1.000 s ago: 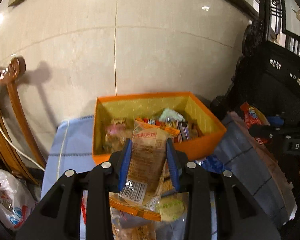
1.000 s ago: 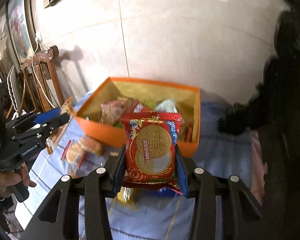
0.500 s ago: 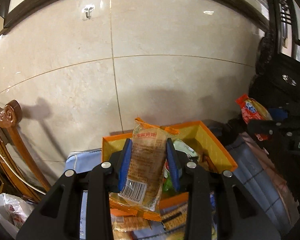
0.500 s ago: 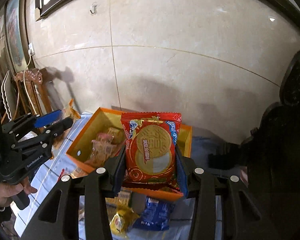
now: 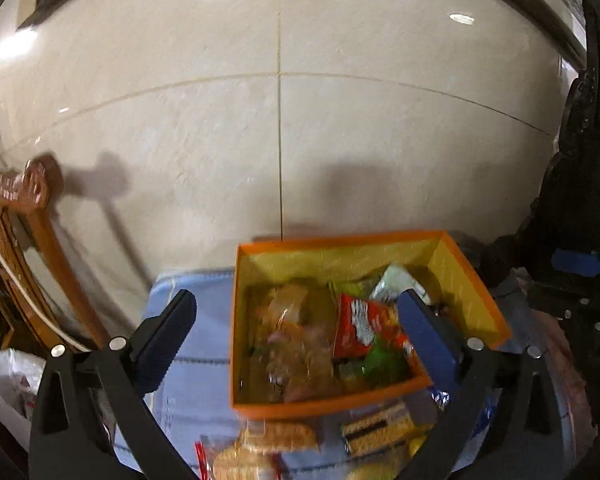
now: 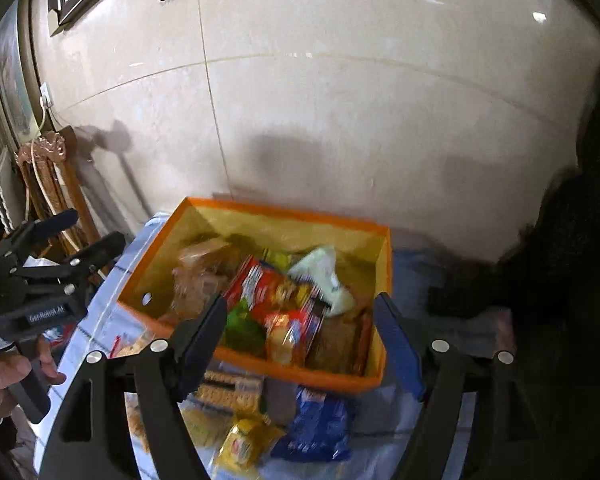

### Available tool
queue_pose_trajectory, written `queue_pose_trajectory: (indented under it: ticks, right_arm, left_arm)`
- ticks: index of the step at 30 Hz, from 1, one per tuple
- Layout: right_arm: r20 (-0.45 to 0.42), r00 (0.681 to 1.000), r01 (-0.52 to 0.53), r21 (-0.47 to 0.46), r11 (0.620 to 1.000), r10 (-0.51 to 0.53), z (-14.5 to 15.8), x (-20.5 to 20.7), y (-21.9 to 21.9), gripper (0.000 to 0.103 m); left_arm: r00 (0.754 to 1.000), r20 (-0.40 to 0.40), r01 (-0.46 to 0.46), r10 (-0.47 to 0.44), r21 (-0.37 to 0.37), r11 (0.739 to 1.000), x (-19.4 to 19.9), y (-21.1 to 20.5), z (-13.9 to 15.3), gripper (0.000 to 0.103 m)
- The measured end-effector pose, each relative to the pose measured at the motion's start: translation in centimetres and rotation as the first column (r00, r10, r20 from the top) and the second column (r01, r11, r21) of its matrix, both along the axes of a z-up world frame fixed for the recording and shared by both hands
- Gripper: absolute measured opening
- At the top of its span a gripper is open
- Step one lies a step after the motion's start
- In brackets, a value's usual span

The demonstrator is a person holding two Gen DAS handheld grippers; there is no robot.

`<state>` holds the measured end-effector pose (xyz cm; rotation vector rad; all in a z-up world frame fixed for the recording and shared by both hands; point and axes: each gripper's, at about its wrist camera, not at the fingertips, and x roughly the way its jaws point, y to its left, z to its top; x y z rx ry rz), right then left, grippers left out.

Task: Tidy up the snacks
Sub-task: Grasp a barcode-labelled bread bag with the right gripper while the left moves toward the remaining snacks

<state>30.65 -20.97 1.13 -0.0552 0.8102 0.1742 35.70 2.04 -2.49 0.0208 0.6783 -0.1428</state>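
— Snacks lay loose on the table, just in front of the orange box. Which hand-held gripper was nearer?

— Left to right: the left hand-held gripper hung with jaws wide apart and empty; a cracker pack lay below it, long axis across the jaws. The right hand-held gripper was spread wide too, empty, with the blue packet and yellow packet just beneath. I'd judge each about equally near.
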Motion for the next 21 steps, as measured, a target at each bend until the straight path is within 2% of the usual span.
queue_pose_trajectory:
  ticks: [3,5,7,10,12,14,17,21]
  right_arm:
    - [-0.030,0.999,-0.024,0.022,0.999,0.025,-1.9,-3.1,0.1,0.076]
    - [-0.073,0.996,-0.050,0.069,0.996,0.055,-4.2,-6.5,0.7,0.076]
    - [-0.113,0.990,-0.083,0.065,0.994,0.089,-6.7,-9.8,1.8,0.077]
    - [-0.210,0.964,-0.160,0.040,0.986,0.165,-11.9,-15.6,4.6,0.077]
    - [-0.275,0.939,-0.207,0.027,0.978,0.206,-15.3,-19.3,6.5,0.077]
    - [-0.303,0.924,-0.242,0.012,0.970,0.234,-17.5,-21.8,7.8,0.077]
    - [-0.323,0.912,-0.269,-0.006,0.963,0.253,-19.8,-24.6,9.5,0.077]
    - [-0.320,0.917,-0.259,-0.030,0.965,0.237,-20.7,-25.7,10.5,0.078]
  left_arm:
    - [0.999,-0.031,0.018,-0.018,-0.008,1.000,-2.6,1.0,-1.8,0.099]
    - [0.998,-0.046,0.039,-0.039,-0.007,0.999,-5.2,1.5,-3.6,0.099]
    - [0.995,-0.076,0.062,-0.062,-0.012,0.998,-8.0,1.8,-6.2,0.099]
    - [0.978,-0.177,0.119,-0.113,0.021,0.993,-12.4,1.6,-11.7,0.099]
    - [0.972,-0.196,0.140,-0.128,0.048,0.989,-14.3,1.3,-13.8,0.099]
    - [0.969,-0.205,0.150,-0.135,0.058,0.987,-16.1,1.0,-15.6,0.099]
    - [0.970,-0.214,0.134,-0.118,0.060,0.989,-17.2,1.0,-17.1,0.099]
    - [0.972,-0.210,0.124,-0.105,0.077,0.989,-17.3,0.7,-18.3,0.099]
